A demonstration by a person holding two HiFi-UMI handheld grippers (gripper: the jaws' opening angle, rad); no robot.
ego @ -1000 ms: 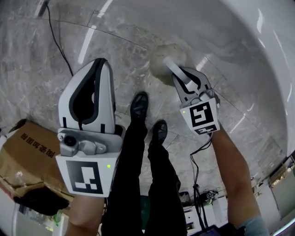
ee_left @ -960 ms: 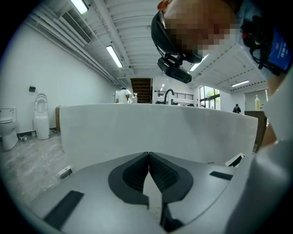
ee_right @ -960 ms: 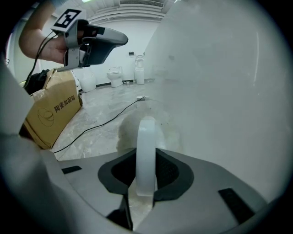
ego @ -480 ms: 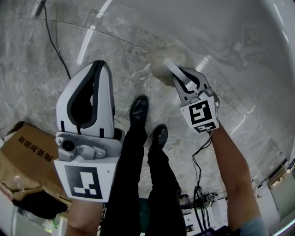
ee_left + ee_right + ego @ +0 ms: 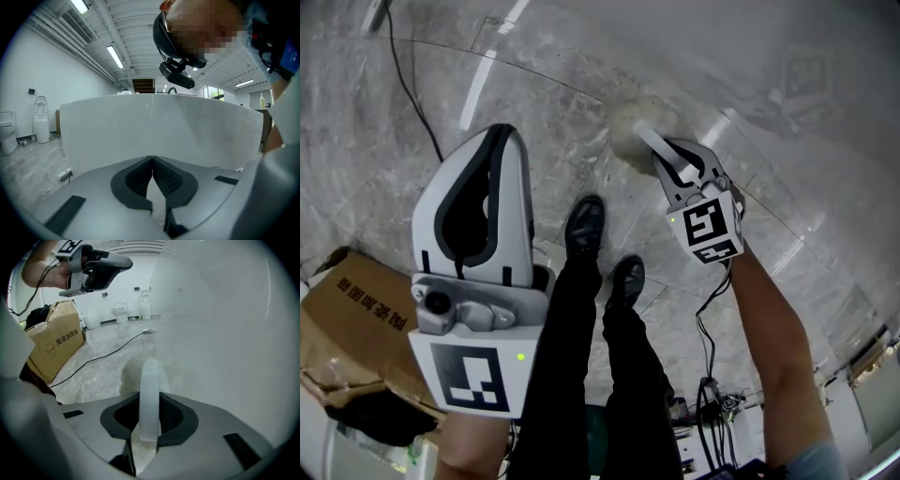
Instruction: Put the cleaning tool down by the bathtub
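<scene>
Beside bathtub [image 5: 225, 324], right tool [image 5: 150, 404] clamps white handle [image 5: 150, 376]; left tool [image 5: 151, 161] closed, empty.

The floor [image 5: 534, 103] is grey veined stone, polished enough to mirror the ceiling lights. The bathtub [image 5: 225, 333] wall looks smooth, white and softly glossy. The cleaning tool [image 5: 149, 394] has a smooth, milky, translucent plastic handle and a pale, rough-looking head. The left gripper [image 5: 152, 161] and right gripper [image 5: 149, 401] have matt grey plastic shells, ribbed black inside. The box [image 5: 347, 300] is matt brown cardboard; the shoes [image 5: 583, 220] are shiny black
</scene>
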